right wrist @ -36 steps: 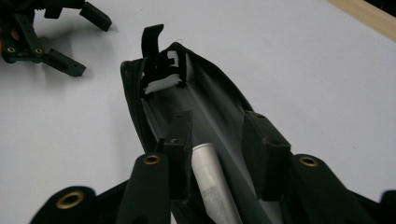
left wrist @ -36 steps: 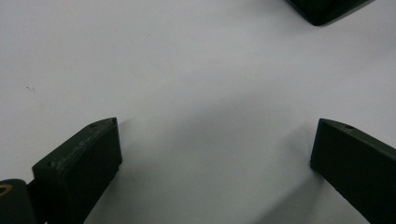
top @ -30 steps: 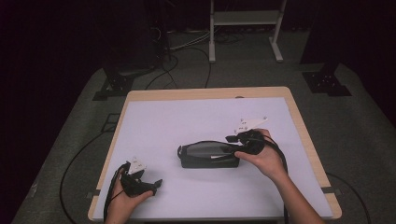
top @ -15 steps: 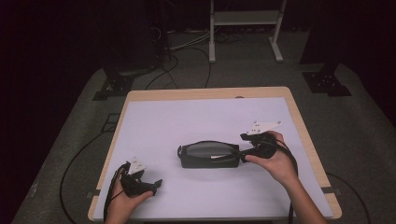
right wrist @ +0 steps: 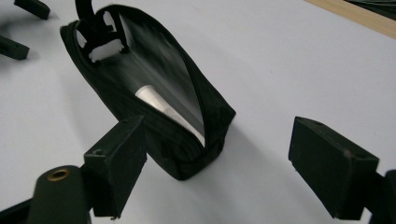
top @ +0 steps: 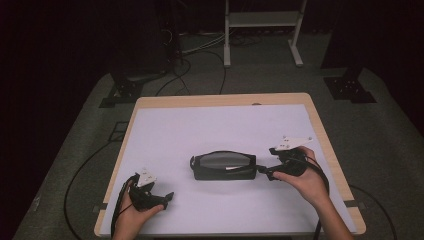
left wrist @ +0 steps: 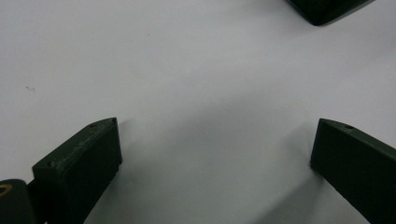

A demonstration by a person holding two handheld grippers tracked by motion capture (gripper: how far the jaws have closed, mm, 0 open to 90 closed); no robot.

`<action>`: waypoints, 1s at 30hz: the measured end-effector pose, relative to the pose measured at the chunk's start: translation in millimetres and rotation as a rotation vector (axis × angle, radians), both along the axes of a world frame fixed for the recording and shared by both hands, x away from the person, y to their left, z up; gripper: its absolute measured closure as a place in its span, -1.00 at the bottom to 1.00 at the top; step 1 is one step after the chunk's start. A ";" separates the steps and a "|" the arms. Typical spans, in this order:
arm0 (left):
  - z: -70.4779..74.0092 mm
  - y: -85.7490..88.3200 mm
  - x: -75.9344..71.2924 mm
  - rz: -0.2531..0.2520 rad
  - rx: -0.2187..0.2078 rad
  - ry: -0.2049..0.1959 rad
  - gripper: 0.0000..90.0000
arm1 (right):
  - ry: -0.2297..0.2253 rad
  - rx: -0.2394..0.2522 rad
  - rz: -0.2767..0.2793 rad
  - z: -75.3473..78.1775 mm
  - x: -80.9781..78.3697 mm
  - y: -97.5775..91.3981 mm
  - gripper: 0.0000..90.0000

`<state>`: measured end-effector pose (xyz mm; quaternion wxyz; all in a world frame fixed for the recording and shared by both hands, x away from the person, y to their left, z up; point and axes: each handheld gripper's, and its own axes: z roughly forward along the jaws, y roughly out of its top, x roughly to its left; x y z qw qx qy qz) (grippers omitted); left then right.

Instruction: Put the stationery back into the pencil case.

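Jaws of my right claw (top: 268, 170) stand wide apart at the right end of the one black zippered fabric pouch (top: 223, 166), whose long axis points straight at them across the white-covered bench (top: 210, 125). I see one pale tube (right wrist: 161, 108) inside it. My left claw (top: 161, 199), equally spread and empty, rests well apart, near-left of the pouch.
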<state>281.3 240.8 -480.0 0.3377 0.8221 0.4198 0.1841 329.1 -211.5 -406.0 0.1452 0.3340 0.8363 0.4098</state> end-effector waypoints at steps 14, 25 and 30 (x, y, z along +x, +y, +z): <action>0.0 -0.1 -0.1 0.000 0.000 0.000 -0.98 | 0.004 0.017 -0.062 -12.4 -12.9 -27.9 -0.59; -0.1 -0.1 -0.1 0.001 0.000 -0.001 -0.98 | 0.012 0.021 -0.103 -25.3 -20.8 -49.3 -0.56; -0.1 -0.1 -0.1 0.000 0.000 -0.001 -0.98 | 0.010 0.016 -0.118 -30.9 -25.3 -58.6 -0.56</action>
